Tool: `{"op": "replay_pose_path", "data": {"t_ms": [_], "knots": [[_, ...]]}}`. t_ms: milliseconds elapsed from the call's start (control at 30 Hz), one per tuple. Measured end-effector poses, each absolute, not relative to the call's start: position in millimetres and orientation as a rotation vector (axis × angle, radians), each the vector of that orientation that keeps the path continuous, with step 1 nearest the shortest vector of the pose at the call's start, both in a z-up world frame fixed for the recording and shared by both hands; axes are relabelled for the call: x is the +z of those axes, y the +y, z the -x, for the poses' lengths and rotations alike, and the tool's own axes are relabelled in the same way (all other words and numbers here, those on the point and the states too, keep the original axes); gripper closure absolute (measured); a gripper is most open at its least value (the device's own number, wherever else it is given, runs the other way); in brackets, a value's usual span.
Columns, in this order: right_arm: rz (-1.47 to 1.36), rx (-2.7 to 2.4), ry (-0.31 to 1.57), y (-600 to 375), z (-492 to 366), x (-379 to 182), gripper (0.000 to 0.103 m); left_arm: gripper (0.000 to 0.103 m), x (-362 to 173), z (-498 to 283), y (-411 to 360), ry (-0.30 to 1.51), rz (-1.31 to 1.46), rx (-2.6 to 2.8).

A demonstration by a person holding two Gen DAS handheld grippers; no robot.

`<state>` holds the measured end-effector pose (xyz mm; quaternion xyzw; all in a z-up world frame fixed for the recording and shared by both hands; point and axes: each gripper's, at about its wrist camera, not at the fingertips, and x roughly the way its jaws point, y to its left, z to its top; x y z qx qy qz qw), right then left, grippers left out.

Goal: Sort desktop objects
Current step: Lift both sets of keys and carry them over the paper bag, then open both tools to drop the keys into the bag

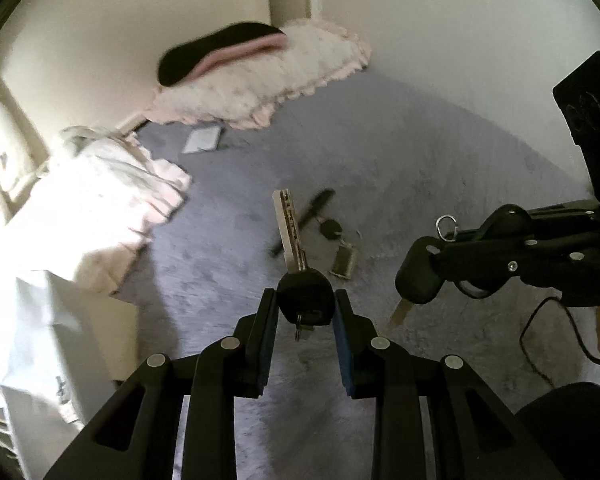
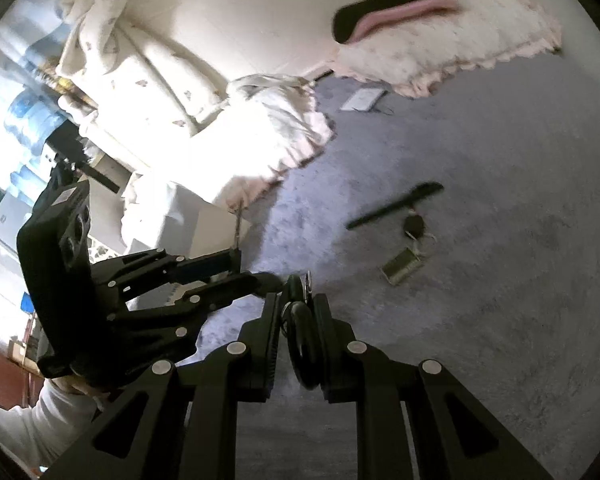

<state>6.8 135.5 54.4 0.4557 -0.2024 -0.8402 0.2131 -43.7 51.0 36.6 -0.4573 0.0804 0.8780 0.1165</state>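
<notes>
In the left wrist view my left gripper [image 1: 305,300] is shut on the black head of a key [image 1: 290,228], whose silver blade points away from me. My right gripper [image 1: 440,256] comes in from the right, shut on a second black-headed key [image 1: 418,280] with a metal ring [image 1: 446,226]. In the right wrist view that second key [image 2: 300,336] sits edge-on between the pads of my right gripper [image 2: 296,304]; my left gripper [image 2: 256,270] is close at the left. Both hang above a grey bedsheet [image 1: 440,168]. On it lie a black pen [image 1: 304,220], a third key [image 1: 331,229] and a brass padlock [image 1: 343,262].
A frilled pink-white pillow [image 1: 268,76] with a dark item on it lies at the far side. A pale quilt [image 1: 100,200] is heaped at the left. A small white card [image 1: 202,140] lies near the pillow. A black cable [image 1: 540,332] trails at the right.
</notes>
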Motion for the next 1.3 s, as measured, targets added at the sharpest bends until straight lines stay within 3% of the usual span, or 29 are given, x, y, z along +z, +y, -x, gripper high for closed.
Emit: {"op": "replay_pose_path", "data": {"t_ms": [800,1067,1300], "knots": [[-1.099,-2.208,-0.120,-24.4,16.7,213.4,0.089,0.075,180.9,-39.8,-64.7,0.203,1.199,2.881],[-1.107,-2.129,-0.047,-86.9,30.5,228.5,0.089,0.075,186.5,-56.2,-119.2,0.193,1.231,2.960],[-1.155,-2.078,0.003,-134.2,43.5,212.4,0.089,0.075,141.5,-63.7,-167.4,0.054,1.374,2.943]]}}
